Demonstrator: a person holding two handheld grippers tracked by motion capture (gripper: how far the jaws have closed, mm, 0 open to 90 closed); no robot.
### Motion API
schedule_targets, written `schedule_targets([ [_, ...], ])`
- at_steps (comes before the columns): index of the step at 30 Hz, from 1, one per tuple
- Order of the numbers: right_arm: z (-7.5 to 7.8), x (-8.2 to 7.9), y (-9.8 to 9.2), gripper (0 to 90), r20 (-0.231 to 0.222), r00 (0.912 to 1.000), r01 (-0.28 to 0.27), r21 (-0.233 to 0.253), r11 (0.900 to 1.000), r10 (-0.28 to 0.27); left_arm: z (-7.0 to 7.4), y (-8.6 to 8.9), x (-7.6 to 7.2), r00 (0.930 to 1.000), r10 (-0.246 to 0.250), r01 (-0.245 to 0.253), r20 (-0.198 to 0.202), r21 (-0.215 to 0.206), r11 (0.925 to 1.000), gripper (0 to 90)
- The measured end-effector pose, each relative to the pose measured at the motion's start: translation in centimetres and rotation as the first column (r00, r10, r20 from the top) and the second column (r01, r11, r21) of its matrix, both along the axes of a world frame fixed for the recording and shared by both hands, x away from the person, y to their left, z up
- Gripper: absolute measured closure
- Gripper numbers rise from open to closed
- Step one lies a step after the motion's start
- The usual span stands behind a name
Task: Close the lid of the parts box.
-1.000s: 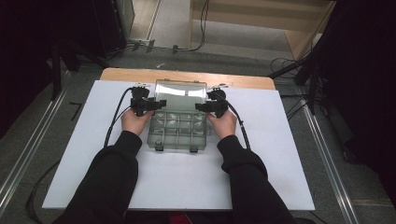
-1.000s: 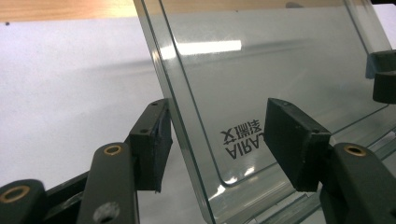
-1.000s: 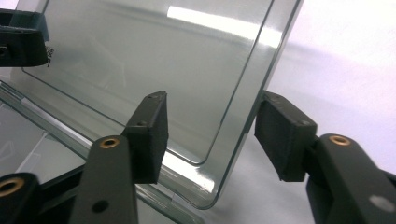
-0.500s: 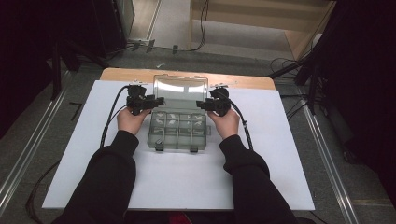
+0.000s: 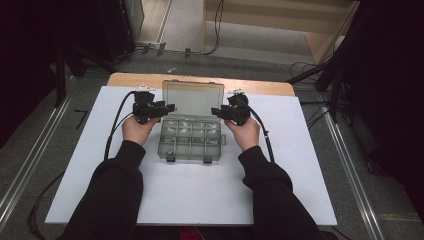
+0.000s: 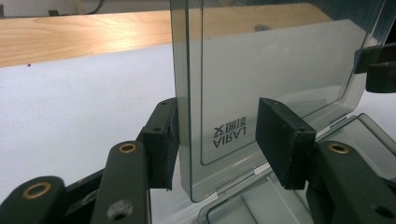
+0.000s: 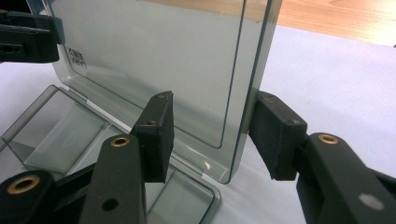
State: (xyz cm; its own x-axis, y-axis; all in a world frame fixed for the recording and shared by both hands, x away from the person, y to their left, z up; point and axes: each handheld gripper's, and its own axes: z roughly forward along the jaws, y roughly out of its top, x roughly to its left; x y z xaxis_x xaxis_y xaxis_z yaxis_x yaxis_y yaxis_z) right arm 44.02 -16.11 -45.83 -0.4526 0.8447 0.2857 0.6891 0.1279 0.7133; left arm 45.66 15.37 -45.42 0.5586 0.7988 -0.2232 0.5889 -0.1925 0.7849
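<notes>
1. The box (image 5: 190, 141) sits mid-mat (image 5: 300, 175), its base flat and its lid (image 5: 193, 99) standing near upright on the far hinge. My left gripper (image 5: 167, 107) straddles the lid's left edge, and my right gripper (image 5: 216, 111) straddles its right edge.

2. Both tools are spread. In the left gripper view one pad (image 6: 163, 140) sits at or against the lid's edge (image 6: 187, 116) while the other stands clear. In the right gripper view both pads (image 7: 275, 135) look clear of the lid (image 7: 154, 60), with a gap each side. So nothing is clamped; I judge the lid is balancing on its hinge.

3. Risk: with no grip, the lid could drop shut onto the compartments or flop backward. A nudge from either pad would do it.

4. Risk: if I close one side first, the thin clear panel may twist and strain the hinge.

5. Risk: smooth plastic against my pads can slip, more so if I bite only the very rim.

6. Risk: pushing the lid sideways could skate the light base across the mat, since nothing pins it down.
</notes>
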Motion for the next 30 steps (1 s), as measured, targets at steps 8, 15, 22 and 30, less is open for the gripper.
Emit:
schedule_targets([
  [8, 0.4, -0.7, 0.0, 49.3, 0.023, 0.9994, -0.025, -0.009, 1.0, 0.025, 0.4, 0.1, -0.8, 0.9996, -0.02, 0.019, 0.021, 0.01, 0.9998, 50.0],
  [15, 0.6, -1.2, 0.0, 49.4, 0.039, 0.9982, -0.044, -0.013, 0.999, 0.045, 0.6, 0.2, -1.4, 0.999, -0.032, 0.031, 0.03, 0.016, 0.9994, 49.9],
  [22, 0.8, -1.6, -0.1, 49.4, 0.045, 0.997, -0.063, -0.003, 0.998, 0.063, 0.8, 0.3, -1.9, 0.9989, -0.036, 0.036, 0.03, 0.012, 0.9993, 49.7],
  [30, 0.8, -2.2, -0.2, 49.4, 0.066, 0.9946, -0.081, 0.0, 0.997, 0.081, 0.9, 0.4, -2.5, 0.9984, -0.047, 0.046, 0.032, 0.014, 0.9988, 48.2],
])
